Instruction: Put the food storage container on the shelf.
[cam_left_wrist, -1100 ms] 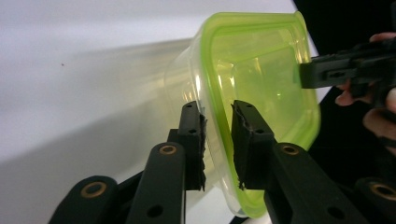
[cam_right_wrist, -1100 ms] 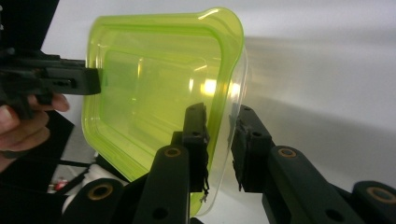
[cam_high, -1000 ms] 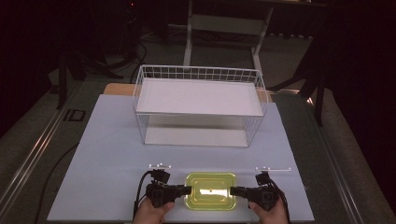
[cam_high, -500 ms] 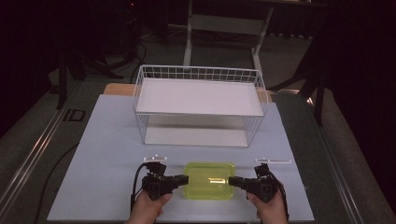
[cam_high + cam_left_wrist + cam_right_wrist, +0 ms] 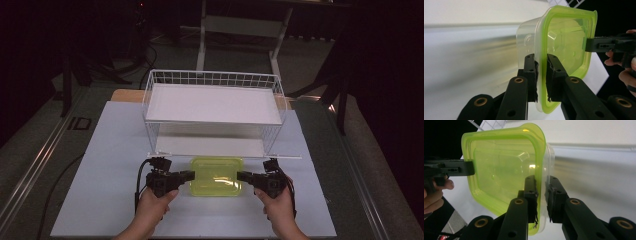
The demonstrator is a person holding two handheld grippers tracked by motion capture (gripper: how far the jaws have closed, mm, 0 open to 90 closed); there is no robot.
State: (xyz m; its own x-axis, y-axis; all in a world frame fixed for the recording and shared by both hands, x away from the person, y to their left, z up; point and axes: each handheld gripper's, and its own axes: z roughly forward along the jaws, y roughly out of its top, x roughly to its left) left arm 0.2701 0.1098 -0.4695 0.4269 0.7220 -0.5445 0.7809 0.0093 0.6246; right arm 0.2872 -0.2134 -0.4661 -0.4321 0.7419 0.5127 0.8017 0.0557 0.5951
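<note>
We hold the box (image 5: 216,176) by both short ends, left gripper (image 5: 186,175) clamped on its rim, right gripper (image 5: 244,176) likewise (green lid on top), box just in front of the wire basket (image 5: 212,80), over the white table (image 5: 100,150).

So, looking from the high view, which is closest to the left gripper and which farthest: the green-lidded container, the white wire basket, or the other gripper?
1. The green-lidded container: clamped at its rim by the left gripper, just to its right.
2. The right gripper: across the container, gripping its opposite end.
3. The white wire basket: beyond both, toward the table's far side.
</note>
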